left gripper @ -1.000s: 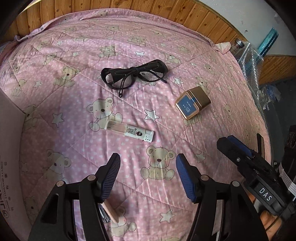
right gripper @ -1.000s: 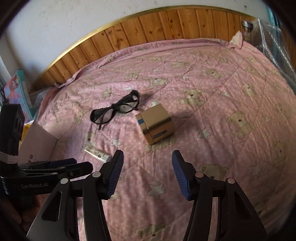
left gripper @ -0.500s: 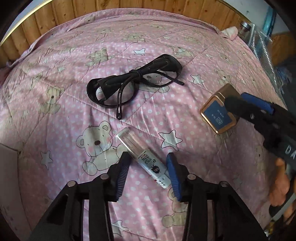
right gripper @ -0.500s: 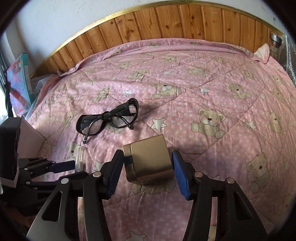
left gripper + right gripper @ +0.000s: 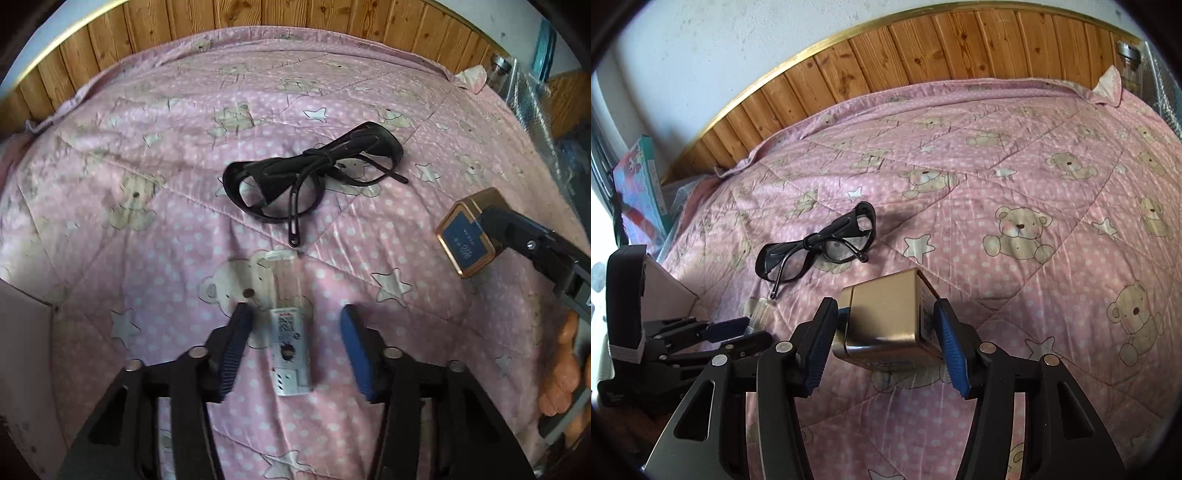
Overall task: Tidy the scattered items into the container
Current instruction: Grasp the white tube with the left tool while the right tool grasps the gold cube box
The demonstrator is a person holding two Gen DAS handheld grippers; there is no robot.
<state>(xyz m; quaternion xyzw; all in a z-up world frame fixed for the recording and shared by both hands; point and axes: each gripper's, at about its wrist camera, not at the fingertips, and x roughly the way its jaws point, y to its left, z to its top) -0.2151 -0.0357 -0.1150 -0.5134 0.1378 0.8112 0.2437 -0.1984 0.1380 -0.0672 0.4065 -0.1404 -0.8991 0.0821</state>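
- My left gripper [image 5: 295, 345] has come down over the white tube [image 5: 289, 328] at lower centre; its pads have spread wider than a moment ago and don't touch it.
- My right gripper [image 5: 886, 345] has moved in around the gold box [image 5: 886, 325] on the bed [image 5: 1034, 166]; contact looks slight, so I can't call it clamped.
- The black glasses [image 5: 314, 181] lie untouched at upper centre.
- The container's corner [image 5: 22, 332] shows at the left edge; two pickups look imminent.
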